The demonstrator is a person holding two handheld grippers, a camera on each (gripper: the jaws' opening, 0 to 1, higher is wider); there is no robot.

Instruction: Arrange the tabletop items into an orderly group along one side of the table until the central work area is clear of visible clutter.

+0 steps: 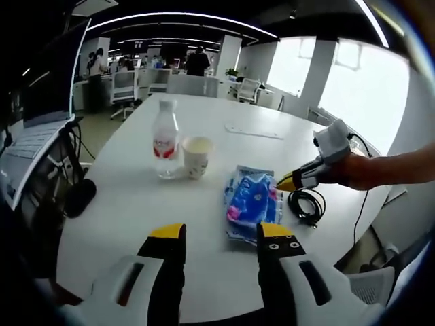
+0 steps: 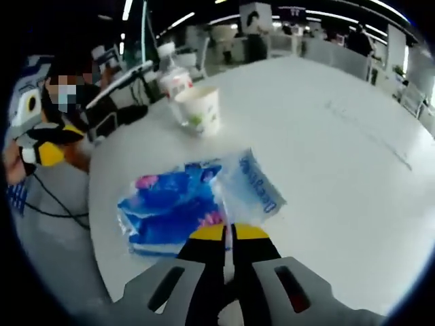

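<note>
bright window glare, fisheye-warped edges

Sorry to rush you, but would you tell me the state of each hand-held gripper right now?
Left hand-held gripper: open, holding nothing, above the white table.
Right hand-held gripper: shut at the edge of the blue tissue pack; grip cannot be confirmed.

The white table [image 1: 136, 204] carries a bottle [image 1: 165, 146] with a paper cup [image 1: 197, 156] just beside it. A blue packet [image 1: 253, 202] and a black cable [image 1: 306, 205] lie nearer the edge.

Open office; bright windows [image 1: 360, 81]; curved ceiling light strips [image 1: 183, 15]; desks, white chairs [image 1: 124, 87] behind.
</note>
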